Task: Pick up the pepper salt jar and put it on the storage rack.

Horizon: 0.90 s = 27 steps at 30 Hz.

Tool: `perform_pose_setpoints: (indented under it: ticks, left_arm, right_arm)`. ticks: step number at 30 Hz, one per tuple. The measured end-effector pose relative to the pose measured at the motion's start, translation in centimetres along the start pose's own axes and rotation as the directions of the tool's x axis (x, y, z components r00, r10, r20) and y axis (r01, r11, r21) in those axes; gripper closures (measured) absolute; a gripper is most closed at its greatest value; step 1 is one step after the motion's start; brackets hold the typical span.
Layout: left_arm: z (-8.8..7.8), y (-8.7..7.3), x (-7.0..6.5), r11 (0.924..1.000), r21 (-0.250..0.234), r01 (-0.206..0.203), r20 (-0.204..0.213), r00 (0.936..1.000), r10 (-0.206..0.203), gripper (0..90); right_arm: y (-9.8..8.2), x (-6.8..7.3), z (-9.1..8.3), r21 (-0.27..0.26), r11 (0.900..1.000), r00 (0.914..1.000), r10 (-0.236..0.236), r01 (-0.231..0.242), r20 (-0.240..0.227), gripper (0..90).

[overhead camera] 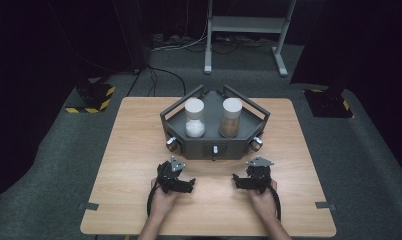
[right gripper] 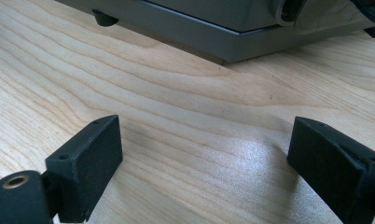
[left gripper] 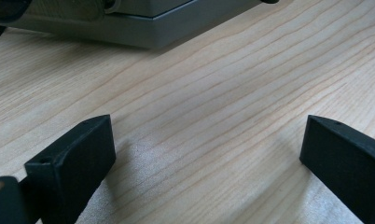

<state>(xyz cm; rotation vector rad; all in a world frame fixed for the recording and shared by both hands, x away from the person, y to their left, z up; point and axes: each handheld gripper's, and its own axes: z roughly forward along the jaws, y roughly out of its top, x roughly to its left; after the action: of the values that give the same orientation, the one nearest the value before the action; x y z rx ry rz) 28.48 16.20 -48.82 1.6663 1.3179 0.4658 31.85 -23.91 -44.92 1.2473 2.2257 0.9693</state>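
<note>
A dark grey angular tray point(overhead camera: 215, 145) stands at the middle back of the wooden table point(overhead camera: 139, 125). Two clear jars with white lids sit in it: one with white contents point(overhead camera: 194, 118) on the left, one with brown contents point(overhead camera: 231, 118) on the right. My left gripper point(overhead camera: 190, 184) rests near the table's front, left of centre, jaws wide apart over bare wood point(left gripper: 209, 140). My right gripper point(overhead camera: 235, 180) mirrors it on the right, also open with nothing between its jaws point(right gripper: 204, 149). Both point inward, a short way in front of the tray point(left gripper: 129, 32) point(right gripper: 213, 32).
Small knobs point(overhead camera: 172, 144) point(overhead camera: 257, 143) stick out at the tray's front corners. Beyond the table a white metal stand point(overhead camera: 246, 30) and cables lie on the grey floor. Yellow-black striped bases point(overhead camera: 91, 97) sit at the back left and back right.
</note>
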Motion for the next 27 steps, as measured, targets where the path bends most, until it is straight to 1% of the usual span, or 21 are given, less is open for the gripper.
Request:
perform_pose_setpoints:
  ticks: [27]
  left_arm:
    - [0.0,-0.02,0.04,1.0,-0.002,0.004,0.002,1.0,-0.004,3.3]
  right_arm:
    - [0.0,0.0,0.0,0.0,1.0,1.0,0.0,0.0,0.0,9.9]
